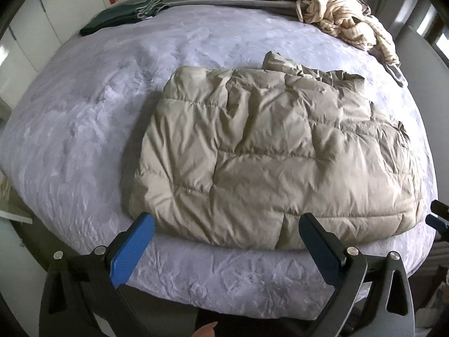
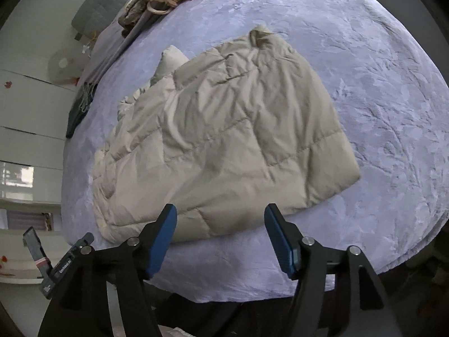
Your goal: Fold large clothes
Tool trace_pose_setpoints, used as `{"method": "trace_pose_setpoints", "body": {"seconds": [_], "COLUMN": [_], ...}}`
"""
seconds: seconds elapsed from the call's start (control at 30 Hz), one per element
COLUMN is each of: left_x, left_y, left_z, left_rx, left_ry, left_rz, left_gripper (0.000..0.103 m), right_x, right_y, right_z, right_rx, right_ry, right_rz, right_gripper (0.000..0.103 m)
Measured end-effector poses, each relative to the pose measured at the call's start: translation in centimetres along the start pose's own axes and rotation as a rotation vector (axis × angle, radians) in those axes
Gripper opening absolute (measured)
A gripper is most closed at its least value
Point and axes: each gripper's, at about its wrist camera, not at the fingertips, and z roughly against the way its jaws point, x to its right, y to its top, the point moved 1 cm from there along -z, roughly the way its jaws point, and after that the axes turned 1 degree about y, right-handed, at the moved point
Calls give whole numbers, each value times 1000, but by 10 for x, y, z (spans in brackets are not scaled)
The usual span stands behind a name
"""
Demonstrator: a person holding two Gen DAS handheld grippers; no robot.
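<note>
A lavender bed (image 1: 84,129) beside white cabinets (image 2: 25,118) carries a folded beige puffer jacket (image 1: 269,151), heaped clothes (image 1: 345,19) behind; both hand-held grippers, left (image 1: 227,230) and right (image 2: 221,224), hover open, empty.

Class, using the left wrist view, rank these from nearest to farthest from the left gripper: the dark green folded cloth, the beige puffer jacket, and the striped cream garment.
1. Beige puffer jacket: just ahead of the left gripper, centre of the bed.
2. Dark green folded cloth: far left.
3. Striped cream garment: far right; too close to call against the green cloth.
</note>
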Motion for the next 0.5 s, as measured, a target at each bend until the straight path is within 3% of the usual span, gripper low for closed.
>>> {"method": "trace_pose_setpoints", "body": {"seconds": [0.07,0.3,0.43,0.5], "left_x": [-5,-33,-49,-58], "left_y": [9,40,59,67], "left_z": [-3,-16,-26,-33], "left_rx": [-7,-36,-33,-51], "left_ry": [-1,-13,21,-13], "left_rz": [-9,-43,-63,-70], "left_gripper": [103,103,103,103], "right_x": [-9,-58,-90,-105], "right_y": [3,16,22,23], "right_z": [-6,-37,-55,-65], "right_rx": [2,-6,-7,-20], "right_ry": [8,17,8,0], "right_rz": [0,17,32,39], "right_gripper": [77,82,85,87]}}
